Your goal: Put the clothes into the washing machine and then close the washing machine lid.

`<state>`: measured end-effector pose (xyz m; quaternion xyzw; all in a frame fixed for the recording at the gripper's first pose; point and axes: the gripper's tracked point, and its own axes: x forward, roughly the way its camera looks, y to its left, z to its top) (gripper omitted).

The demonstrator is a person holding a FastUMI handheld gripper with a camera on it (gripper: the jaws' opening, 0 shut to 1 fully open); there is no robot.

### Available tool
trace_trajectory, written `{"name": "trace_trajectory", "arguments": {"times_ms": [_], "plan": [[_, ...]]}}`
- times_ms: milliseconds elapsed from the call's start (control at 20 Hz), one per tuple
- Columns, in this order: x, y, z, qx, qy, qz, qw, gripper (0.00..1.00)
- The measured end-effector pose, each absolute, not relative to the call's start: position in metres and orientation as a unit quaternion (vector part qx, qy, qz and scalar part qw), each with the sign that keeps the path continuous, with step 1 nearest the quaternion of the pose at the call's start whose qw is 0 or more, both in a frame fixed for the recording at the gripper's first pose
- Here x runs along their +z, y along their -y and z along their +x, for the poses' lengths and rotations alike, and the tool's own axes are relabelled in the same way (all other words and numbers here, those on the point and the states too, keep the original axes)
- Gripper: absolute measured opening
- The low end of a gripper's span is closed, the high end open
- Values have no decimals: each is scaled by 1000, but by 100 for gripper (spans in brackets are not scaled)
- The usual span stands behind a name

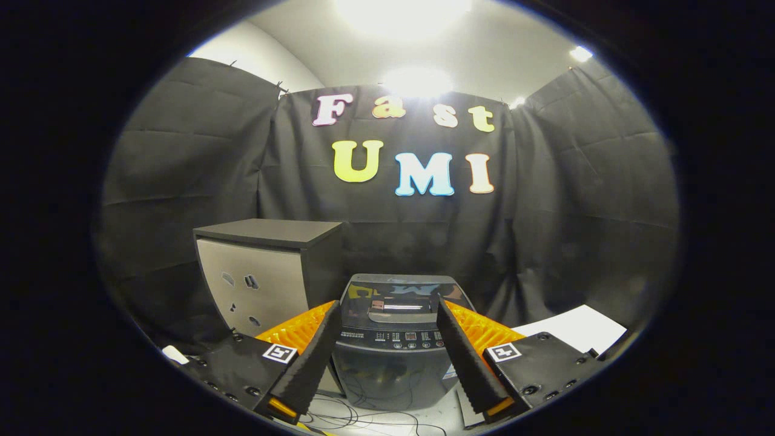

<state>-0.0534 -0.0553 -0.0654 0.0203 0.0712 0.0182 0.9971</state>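
Gripper (387,339): fingers spread wide, nothing between the pads, aimed straight at the machine
Washing machine (396,357): small grey top-loader standing on the floor just ahead of the fingers, framed in the gap between them, control panel facing the gripper
Lid (399,297): dark and glossy, appears to lie flat and shut over the tub, with a pale recessed handle (401,310) near its front edge
Clothes: I cannot tell where they are from here
Cabinet (266,272): grey box with a dark top, just beside the machine on its left and slightly behind
Cables (357,418): thin loose wires on the floor at the foot of the machine
How the lid likely handles: rigid, light, hinged at the back, smooth enough to slip; best taken at the front handle
How the clothes likely handle: soft, limp, light; pinch a bunched fold rather than a flat edge
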Motion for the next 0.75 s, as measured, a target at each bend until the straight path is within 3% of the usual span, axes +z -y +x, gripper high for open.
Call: {"name": "trace_trajectory", "arguments": {"times_ms": [750], "plan": [[-50,74,-55,-9,-34,69,997,98]]}}
